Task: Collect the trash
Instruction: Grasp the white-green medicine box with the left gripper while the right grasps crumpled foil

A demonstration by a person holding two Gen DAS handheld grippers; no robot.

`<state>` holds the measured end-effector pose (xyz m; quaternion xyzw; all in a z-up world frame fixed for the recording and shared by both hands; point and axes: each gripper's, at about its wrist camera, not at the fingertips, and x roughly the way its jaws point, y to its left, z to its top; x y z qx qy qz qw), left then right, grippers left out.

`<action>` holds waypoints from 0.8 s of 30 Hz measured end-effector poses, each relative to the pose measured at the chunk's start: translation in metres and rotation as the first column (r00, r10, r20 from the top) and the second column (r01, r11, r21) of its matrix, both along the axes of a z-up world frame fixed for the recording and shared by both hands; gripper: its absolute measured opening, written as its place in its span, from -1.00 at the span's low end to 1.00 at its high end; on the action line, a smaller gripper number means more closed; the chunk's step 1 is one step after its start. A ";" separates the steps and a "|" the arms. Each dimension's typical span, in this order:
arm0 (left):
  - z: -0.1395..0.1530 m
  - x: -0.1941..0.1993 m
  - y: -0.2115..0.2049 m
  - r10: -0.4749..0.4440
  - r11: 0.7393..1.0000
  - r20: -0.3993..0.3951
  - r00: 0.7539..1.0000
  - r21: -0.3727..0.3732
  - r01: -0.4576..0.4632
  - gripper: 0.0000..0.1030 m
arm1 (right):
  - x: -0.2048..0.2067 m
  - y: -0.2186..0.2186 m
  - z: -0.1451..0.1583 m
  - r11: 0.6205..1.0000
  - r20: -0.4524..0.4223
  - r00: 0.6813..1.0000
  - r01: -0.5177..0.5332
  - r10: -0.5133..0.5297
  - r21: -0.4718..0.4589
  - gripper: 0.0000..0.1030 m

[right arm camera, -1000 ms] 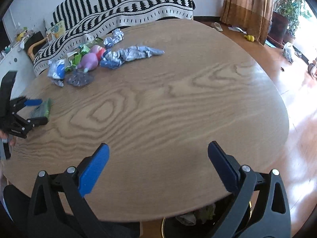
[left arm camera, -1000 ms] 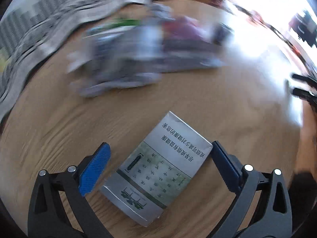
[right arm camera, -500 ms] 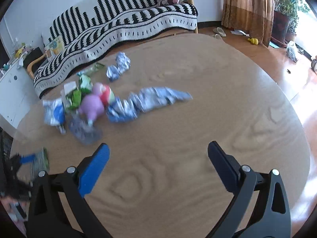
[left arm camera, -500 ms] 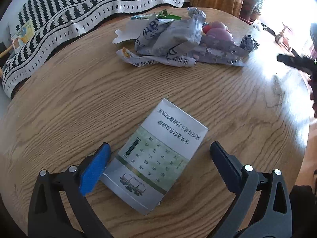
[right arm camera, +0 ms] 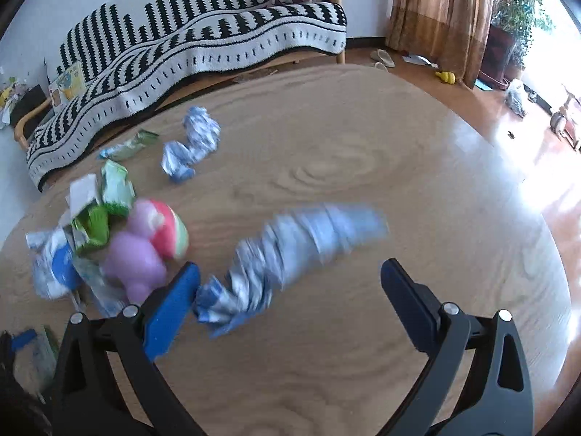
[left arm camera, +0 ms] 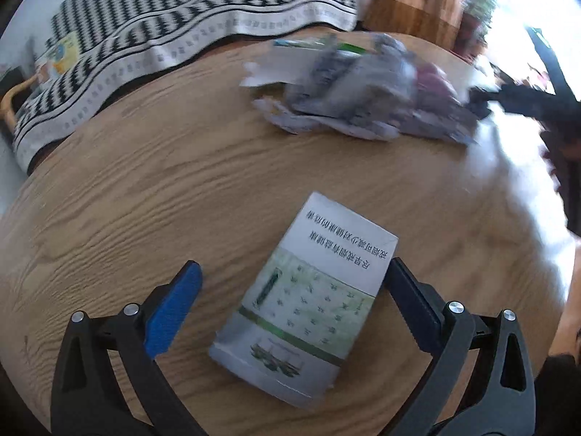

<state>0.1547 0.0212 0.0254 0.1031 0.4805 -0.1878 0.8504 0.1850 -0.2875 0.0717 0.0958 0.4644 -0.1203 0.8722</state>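
A flattened cigarette pack [left arm camera: 307,298], white at its far end with dark printed characters and pale green with a darker green band nearer the camera, lay flat on the round wooden tabletop [left arm camera: 152,189] near its near edge, tilted so one long side ran diagonally. The left tool [left arm camera: 294,287] stood wide open over it, the pack between its fingers: the dark finger [left arm camera: 410,301] just touched or nearly touched the pack's right edge, while the blue finger [left arm camera: 174,309] stood apart from it. Farther across the tabletop a heap of grey, white and purple wrappers [left arm camera: 363,101] was smeared by motion blur, its pieces hard to separate. In the right wrist view the right tool [right arm camera: 290,287] was also spread open, holding nothing, above a long crumpled blue-and-white wrapper [right arm camera: 287,254] whose crushed end lay just beside the blue finger [right arm camera: 170,309]. To the left sat a pink and purple soft object [right arm camera: 145,250], blurred, among green and white packets [right arm camera: 98,210]. Two small crumpled blue-white balls [right arm camera: 192,141] lay toward the far edge. A striped sofa [right arm camera: 203,40] stood behind.
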 end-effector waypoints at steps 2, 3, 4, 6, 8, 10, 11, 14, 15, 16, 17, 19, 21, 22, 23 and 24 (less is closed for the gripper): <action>0.000 0.005 0.008 0.033 0.999 0.007 0.999 -0.002 -0.033 0.90 | -0.011 -0.006 -0.003 1.000 -0.013 1.000 -0.006 0.006 -0.017 0.87; 0.000 0.007 0.011 0.049 0.999 0.009 0.999 -0.003 -0.049 0.90 | -0.016 -0.008 -0.005 1.000 -0.018 1.000 -0.009 0.009 -0.018 0.87; 0.000 0.009 0.013 0.061 0.998 0.010 0.998 -0.003 -0.061 0.90 | -0.020 -0.011 -0.007 1.000 -0.024 1.000 -0.014 0.014 -0.017 0.87; 0.000 0.008 0.015 0.074 0.997 0.007 0.997 0.000 -0.074 0.90 | -0.027 -0.018 -0.011 1.000 -0.035 0.999 -0.012 0.011 -0.017 0.87; 0.002 0.006 0.016 0.092 0.996 -0.015 0.996 0.009 -0.092 0.89 | -0.028 -0.020 -0.010 1.000 -0.036 0.999 -0.024 0.023 -0.010 0.87; 0.003 0.001 0.019 0.107 0.994 -0.040 0.993 0.012 -0.107 0.89 | -0.029 -0.018 -0.009 0.999 -0.035 0.999 -0.041 0.041 0.011 0.87; 0.004 -0.002 0.020 0.107 0.994 -0.047 0.993 0.009 -0.106 0.89 | -0.027 -0.016 -0.008 0.998 -0.030 0.998 -0.063 0.063 0.014 0.87; 0.006 -0.006 0.025 0.103 0.995 -0.042 0.994 0.006 -0.103 0.89 | -0.018 -0.004 -0.006 0.992 -0.028 0.992 -0.124 0.124 -0.022 0.87; 0.004 -0.005 0.027 0.105 0.994 -0.047 0.993 0.011 -0.105 0.89 | -0.015 -0.001 -0.006 0.990 -0.031 0.990 -0.139 0.138 -0.030 0.87; 0.002 -0.005 0.027 0.102 0.995 -0.037 0.994 0.019 -0.101 0.89 | -0.010 0.002 -0.008 0.987 -0.038 0.987 -0.158 0.156 -0.034 0.87; 0.001 -0.006 0.027 0.090 0.996 -0.029 0.996 0.015 -0.090 0.89 | -0.007 0.004 -0.010 0.986 -0.045 0.986 -0.164 0.163 -0.033 0.87; 0.000 -0.004 0.026 0.076 0.997 -0.019 0.997 0.009 -0.076 0.89 | -0.002 0.008 -0.014 0.983 -0.051 0.984 -0.174 0.172 -0.051 0.89; -0.001 -0.004 0.025 0.068 0.998 -0.008 0.998 0.005 -0.068 0.88 | -0.001 0.011 -0.015 0.980 -0.036 0.982 -0.186 0.184 -0.071 0.89; -0.001 -0.004 0.025 0.065 0.998 -0.011 0.998 0.005 -0.065 0.87 | -0.002 0.011 -0.015 0.980 -0.029 0.983 -0.185 0.183 -0.073 0.89; 0.001 -0.004 0.025 0.059 0.998 -0.010 0.998 0.002 -0.059 0.82 | -0.003 0.012 -0.016 0.980 -0.023 0.983 -0.185 0.184 -0.075 0.90; 0.002 -0.005 0.025 0.053 0.999 -0.004 0.999 -0.003 -0.053 0.65 | -0.003 0.012 -0.016 0.979 -0.020 0.982 -0.190 0.189 -0.076 0.89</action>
